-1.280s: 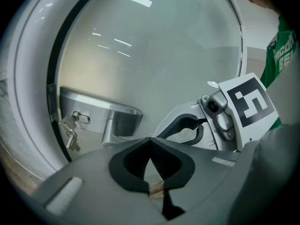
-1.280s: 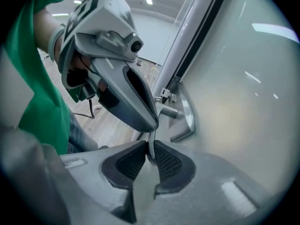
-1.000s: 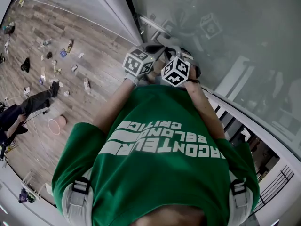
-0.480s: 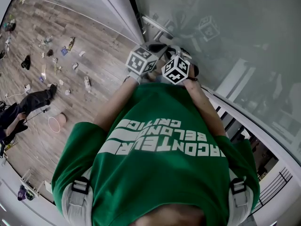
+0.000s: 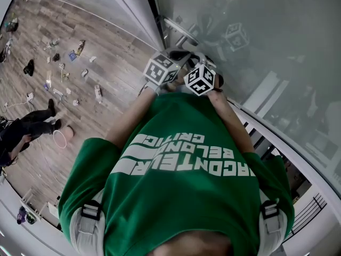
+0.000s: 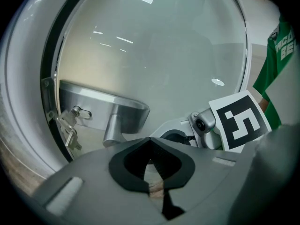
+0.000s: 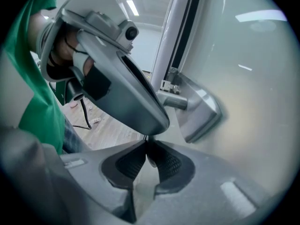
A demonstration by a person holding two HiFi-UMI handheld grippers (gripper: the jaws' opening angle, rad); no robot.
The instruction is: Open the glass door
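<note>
The frosted glass door (image 5: 256,31) fills the right of the head view. Its silver lever handle (image 5: 178,28) sits by the door's edge. In the left gripper view the handle (image 6: 101,104) lies up and to the left of my jaws, with keys (image 6: 70,130) hanging from the lock below it. My left gripper (image 6: 150,138) is shut with nothing in it, short of the handle. My right gripper (image 7: 146,143) is also shut and holds nothing. It sits just behind the left gripper (image 7: 122,88), and the handle (image 7: 199,109) is ahead to its right. Both marker cubes (image 5: 161,68) are close together.
The grey door frame (image 5: 133,9) runs along the left of the glass. The wooden floor (image 5: 106,89) carries several small scattered items (image 5: 64,63) and a pink ring (image 5: 59,138). A person (image 5: 26,127) is at the far left. A railing shows at the lower right (image 5: 314,201).
Both grippers have edged slightly toward the door handle. The person at the far left of the floor has shifted position.
</note>
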